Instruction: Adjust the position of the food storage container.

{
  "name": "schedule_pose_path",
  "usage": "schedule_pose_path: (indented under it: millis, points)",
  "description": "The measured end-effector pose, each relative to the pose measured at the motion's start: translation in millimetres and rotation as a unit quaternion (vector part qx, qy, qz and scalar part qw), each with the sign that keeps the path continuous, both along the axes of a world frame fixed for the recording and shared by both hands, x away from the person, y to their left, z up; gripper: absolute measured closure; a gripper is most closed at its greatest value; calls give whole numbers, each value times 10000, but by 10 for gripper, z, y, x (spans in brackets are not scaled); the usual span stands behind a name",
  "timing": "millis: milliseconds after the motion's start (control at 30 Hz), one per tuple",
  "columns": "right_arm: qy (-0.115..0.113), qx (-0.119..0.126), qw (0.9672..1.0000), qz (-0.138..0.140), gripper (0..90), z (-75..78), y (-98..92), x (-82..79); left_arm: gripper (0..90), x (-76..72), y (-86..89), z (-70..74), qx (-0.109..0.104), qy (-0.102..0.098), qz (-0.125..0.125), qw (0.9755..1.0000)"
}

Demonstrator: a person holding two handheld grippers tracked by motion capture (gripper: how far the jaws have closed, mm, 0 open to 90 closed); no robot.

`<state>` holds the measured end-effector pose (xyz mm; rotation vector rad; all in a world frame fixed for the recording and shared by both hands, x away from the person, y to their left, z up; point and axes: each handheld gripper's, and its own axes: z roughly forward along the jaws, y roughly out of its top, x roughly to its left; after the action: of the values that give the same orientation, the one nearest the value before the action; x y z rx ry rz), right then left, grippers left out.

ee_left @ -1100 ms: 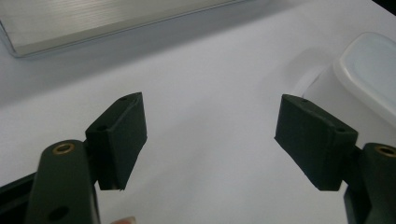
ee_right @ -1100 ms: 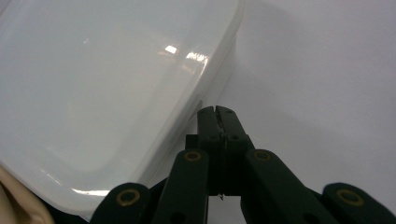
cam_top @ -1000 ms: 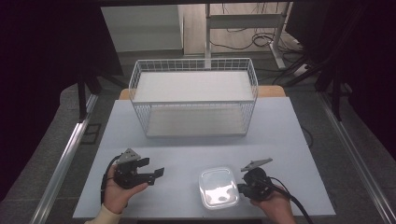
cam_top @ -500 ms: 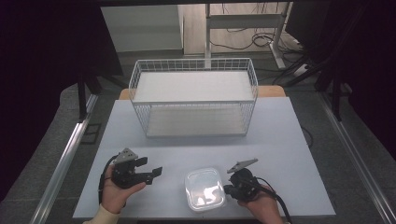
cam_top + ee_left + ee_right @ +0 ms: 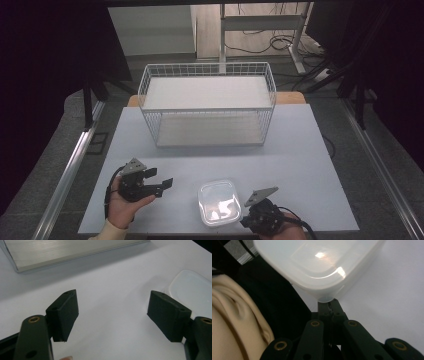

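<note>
A translucent white lidded plastic container lies near the table's front edge. My right gripper is at its near right corner, and in the right gripper view the jaws are shut on the container's corner lip. My left gripper is held in a hand to the container's left, a short gap away. Its pads stand wide apart with only bare table between them, and the container shows past the right jaw.
A white wire basket with a pale floor stands at the back middle of the light table. Open table surface lies between the basket and the container. A hand shows at the left in the right gripper view.
The container has slid to the left along the front of the table with my right gripper on it. The right hand has drawn nearer the front edge. The left gripper has stayed put.
</note>
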<state>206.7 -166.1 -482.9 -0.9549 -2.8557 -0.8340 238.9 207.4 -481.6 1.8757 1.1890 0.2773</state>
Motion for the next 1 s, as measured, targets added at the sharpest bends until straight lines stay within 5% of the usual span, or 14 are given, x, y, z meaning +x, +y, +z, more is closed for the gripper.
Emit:
schedule_pose_path:
  millis: [533, 800, 1000]
  points:
    - [31, 91, 9996, 274, 894, -95, 373, 105, 245, 12, 5, -17, 18, 26, 15, 10000]
    - [-68, 237, 9994, 248, 894, -10, 254, 67, 245, -1, 13, 1, 2, -7, 24, 10000]
    - [-248, 526, 9982, -148, 893, 132, -16, 166, 245, 2, 9, -2, 3, 1, 35, 10000]
